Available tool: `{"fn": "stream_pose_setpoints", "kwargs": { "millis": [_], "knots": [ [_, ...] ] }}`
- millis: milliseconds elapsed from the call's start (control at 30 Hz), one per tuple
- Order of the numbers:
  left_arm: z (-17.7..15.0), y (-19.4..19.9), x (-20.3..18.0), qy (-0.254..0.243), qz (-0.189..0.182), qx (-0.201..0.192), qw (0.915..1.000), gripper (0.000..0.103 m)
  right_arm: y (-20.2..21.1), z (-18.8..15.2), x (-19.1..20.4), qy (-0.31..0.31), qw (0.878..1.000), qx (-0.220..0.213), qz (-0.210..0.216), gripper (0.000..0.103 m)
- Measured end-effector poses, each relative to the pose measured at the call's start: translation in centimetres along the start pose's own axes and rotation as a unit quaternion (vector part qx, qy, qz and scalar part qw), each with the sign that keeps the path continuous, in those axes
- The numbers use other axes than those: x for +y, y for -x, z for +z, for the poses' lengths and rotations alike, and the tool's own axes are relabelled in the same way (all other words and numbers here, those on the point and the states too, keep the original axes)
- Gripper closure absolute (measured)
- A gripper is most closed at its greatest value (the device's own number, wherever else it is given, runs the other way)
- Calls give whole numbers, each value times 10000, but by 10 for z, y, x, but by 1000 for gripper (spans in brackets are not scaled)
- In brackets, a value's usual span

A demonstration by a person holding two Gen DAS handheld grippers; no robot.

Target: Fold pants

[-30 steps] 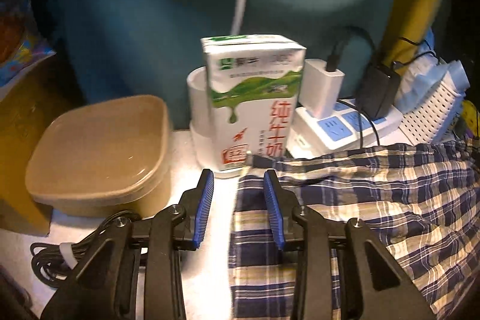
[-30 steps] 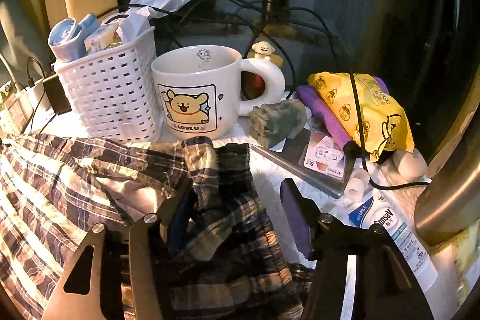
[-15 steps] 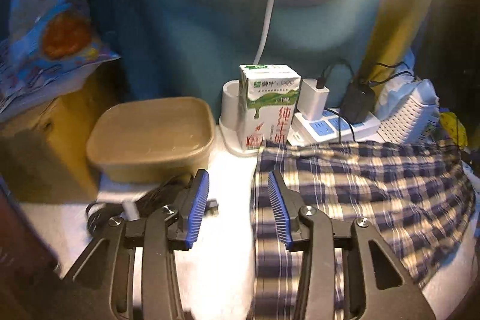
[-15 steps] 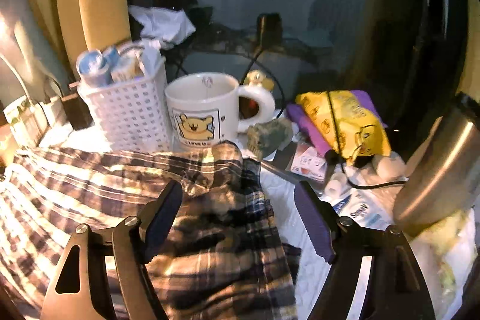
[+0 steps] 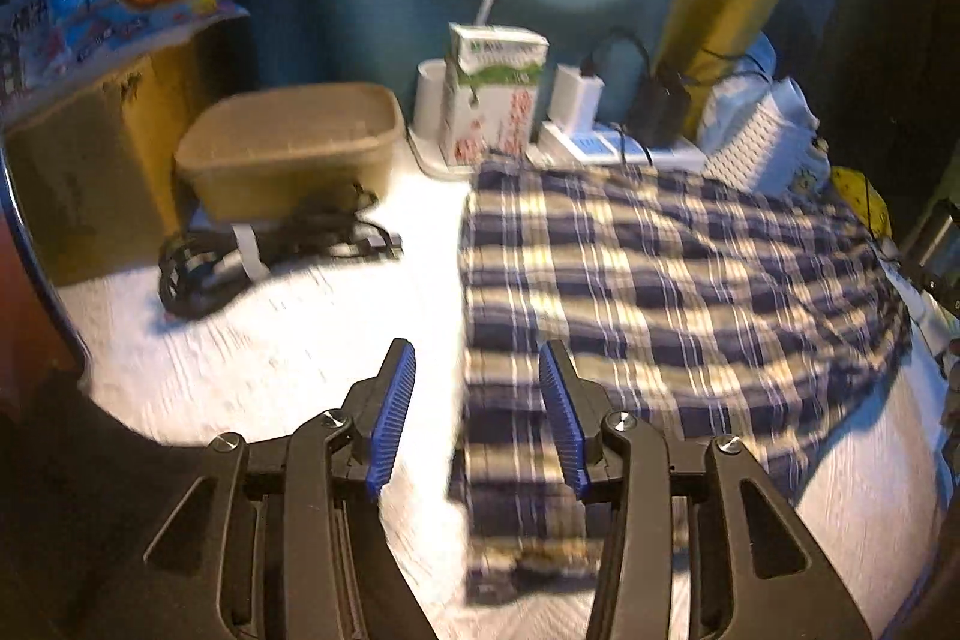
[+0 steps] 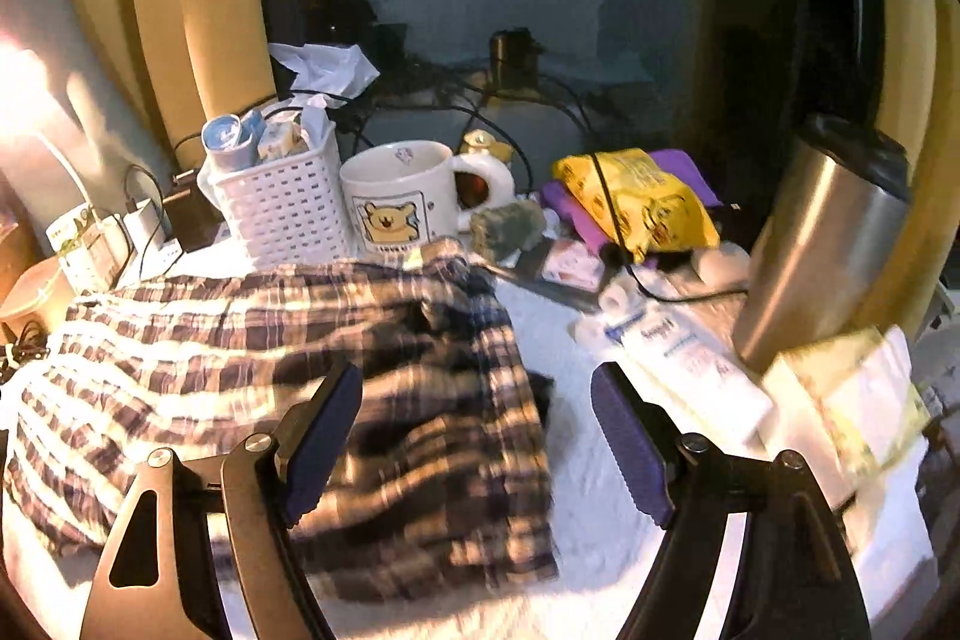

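Note:
The blue-and-cream plaid pants (image 5: 660, 280) lie spread flat on the white table, with their right end bunched and folded over (image 6: 456, 292). In the left wrist view my left gripper (image 5: 477, 358) hovers open over the pants' left edge, and its blue pads grip nothing. In the right wrist view my right gripper (image 6: 477, 376) stands wide open above the pants' right end. The cloth lies below its jaws and is not pinched.
At the back stand a tan lidded container (image 5: 288, 148), a milk carton (image 5: 495, 94) and a power strip (image 5: 600, 142). A black cable coil (image 5: 240, 250) lies left of the pants. A white basket (image 6: 282, 208), a bear mug (image 6: 402, 202), a lotion tube (image 6: 678, 358) and a steel flask (image 6: 828, 238) crowd the right.
Both grippers have drawn back from the back of the table, so more of the pants shows. The right jaws spread wide and the bunched cloth dropped out. The left jaws widened a little.

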State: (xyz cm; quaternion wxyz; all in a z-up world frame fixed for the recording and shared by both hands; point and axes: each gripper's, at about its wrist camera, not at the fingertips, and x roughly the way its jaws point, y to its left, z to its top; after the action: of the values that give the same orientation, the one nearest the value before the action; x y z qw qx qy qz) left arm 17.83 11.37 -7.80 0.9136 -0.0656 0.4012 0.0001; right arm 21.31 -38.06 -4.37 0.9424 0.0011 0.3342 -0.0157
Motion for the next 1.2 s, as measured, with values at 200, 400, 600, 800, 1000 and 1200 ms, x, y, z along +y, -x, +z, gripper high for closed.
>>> {"fn": "stream_pose_setpoints", "kwargs": {
  "millis": [200, 400, 600, 800, 1000, 1200],
  "knots": [
    [-19, -12, -5, -77, -83, 224, 9997, 60, 5, -21, -14, -201, 9996, 192, 37, 23],
    [-23, -23, -7, -95, -40, 333, 9994, 39, -2, -39, -27, -477, 9978, 444, 105, 23],
    [-24, -37, -15, -329, 181, 479, 9981, 39, -15, -47, -31, -681, 9955, 630, 188, 23],
    [-20, -40, -23, -558, 140, 458, 9973, 70, -28, -48, -30, -932, 9913, 819, 447, 23],
    [-22, -41, -40, -755, 36, 457, 9961, 99, -37, -46, -8, -577, 9910, 889, 818, 72],
    [-31, -24, -34, -577, -143, 529, 9968, 100, -20, -45, -10, -457, 9938, 664, 770, 76]
  ]
}}
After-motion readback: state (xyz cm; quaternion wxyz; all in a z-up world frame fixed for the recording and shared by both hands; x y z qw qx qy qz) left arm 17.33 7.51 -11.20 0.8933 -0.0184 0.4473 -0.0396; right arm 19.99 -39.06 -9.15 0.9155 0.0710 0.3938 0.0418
